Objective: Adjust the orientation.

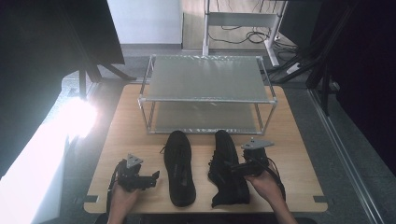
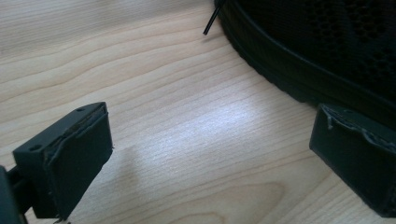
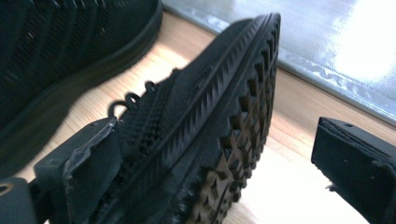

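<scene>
Though glare whitens the left of the high view, two black shoes show at lower centre of the wooden table (image 1: 299, 163), before a metal rack (image 1: 205, 95). The left shoe (image 1: 180, 168) lies flat; the right shoe (image 1: 227, 170) is tipped on its side, its heel partly covered by the right gripper (image 1: 238, 167). That gripper's own view shows its tread between wide-open jaws, neither pad clearly touching. The left gripper (image 1: 153, 177), jaws wide and empty, sits over bare wood just beside the left shoe.
</scene>
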A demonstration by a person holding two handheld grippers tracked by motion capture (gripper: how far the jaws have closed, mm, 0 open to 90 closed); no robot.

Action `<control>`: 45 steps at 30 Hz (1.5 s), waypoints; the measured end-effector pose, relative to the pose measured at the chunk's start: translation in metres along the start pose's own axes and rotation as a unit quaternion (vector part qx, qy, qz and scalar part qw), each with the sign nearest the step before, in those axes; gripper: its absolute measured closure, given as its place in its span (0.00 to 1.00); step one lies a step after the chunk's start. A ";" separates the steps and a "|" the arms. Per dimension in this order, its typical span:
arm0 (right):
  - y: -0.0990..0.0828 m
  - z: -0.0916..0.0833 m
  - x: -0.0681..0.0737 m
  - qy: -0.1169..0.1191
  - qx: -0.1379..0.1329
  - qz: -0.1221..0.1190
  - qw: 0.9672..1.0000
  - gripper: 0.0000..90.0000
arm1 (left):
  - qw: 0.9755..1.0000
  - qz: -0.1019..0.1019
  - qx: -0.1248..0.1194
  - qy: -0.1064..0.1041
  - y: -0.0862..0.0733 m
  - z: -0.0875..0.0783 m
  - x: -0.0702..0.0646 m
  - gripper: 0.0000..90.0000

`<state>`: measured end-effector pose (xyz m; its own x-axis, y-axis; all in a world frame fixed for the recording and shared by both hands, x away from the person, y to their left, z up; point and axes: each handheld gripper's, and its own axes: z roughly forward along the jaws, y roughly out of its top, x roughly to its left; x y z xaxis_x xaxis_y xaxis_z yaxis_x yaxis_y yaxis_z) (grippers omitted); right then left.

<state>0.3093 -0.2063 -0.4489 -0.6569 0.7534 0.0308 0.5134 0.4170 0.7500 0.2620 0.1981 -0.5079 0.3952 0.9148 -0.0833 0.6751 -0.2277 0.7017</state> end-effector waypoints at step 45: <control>-0.042 -0.056 -0.069 -0.081 -0.032 0.062 0.994 0.17 | 1.000 0.008 0.005 0.001 0.000 0.002 -0.001 0.00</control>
<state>0.3027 -0.3043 -0.4457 -0.4900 0.8715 0.0220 0.5448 0.2864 0.7881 0.2625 0.1962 -0.5094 0.4058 0.9112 -0.0710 0.6741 -0.2459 0.6965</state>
